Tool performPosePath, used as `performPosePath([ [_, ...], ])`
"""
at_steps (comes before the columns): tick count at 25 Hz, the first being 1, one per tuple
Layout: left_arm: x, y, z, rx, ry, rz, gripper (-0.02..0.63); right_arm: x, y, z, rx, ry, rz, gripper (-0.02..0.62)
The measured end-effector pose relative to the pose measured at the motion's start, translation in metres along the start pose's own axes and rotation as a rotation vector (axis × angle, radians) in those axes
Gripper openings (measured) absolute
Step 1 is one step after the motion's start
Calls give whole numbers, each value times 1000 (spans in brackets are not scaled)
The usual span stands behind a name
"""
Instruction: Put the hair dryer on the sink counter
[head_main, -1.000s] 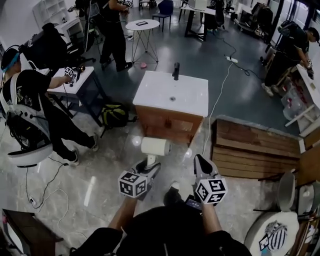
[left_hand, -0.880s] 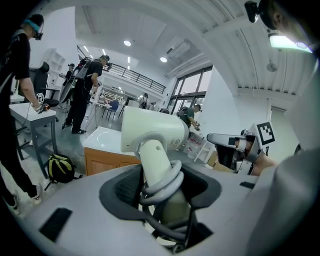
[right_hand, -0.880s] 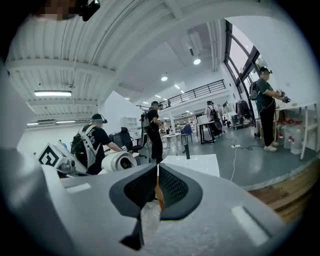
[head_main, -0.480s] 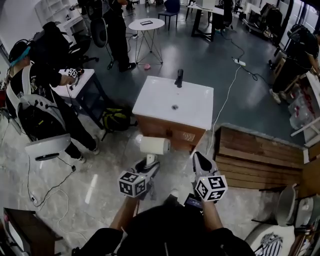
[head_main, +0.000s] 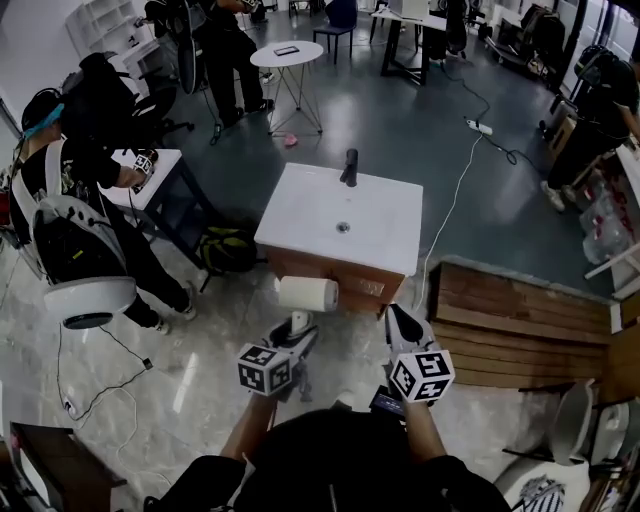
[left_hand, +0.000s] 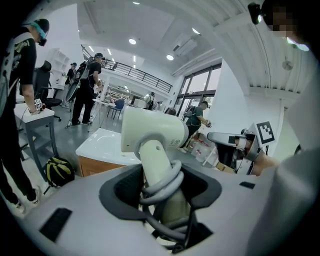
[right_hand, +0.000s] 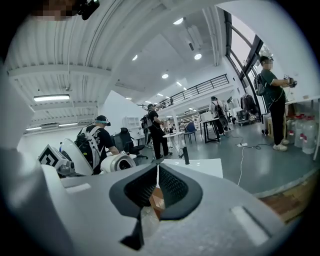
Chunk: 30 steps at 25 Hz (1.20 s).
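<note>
While the white hair dryer (head_main: 306, 293) is clamped by its cord-wrapped handle between the jaws of the left gripper (head_main: 298, 336), the sink counter (head_main: 300, 205) is seen nearer than a second ago, so the approach is judged well under way. The dryer is held in the air at the counter's 6 o'clock, just short of its front edge and not yet set down. The right gripper (head_main: 398, 322), at the dryer's 3 o'clock, is closed on nothing

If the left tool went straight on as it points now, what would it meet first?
Probably the sink counter: the left tool, shut on the hair dryer, points at its near edge. Whether the dryer's head clears the top or meets the wooden cabinet front is unclear.
</note>
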<state>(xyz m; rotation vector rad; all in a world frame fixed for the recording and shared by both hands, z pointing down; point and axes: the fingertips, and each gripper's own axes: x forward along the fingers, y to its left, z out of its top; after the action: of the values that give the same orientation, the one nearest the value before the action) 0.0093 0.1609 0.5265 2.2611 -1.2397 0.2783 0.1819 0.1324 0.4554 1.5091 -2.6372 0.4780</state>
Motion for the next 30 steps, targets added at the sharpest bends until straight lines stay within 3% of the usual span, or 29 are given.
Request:
performPosePath([
  [15,25,16,18,8,-5,43,213,27,-19,7,-20,-5,33,6],
  [30,99,88,70,-10,-9,25,215,114,-46,25,-29,19,13,6],
])
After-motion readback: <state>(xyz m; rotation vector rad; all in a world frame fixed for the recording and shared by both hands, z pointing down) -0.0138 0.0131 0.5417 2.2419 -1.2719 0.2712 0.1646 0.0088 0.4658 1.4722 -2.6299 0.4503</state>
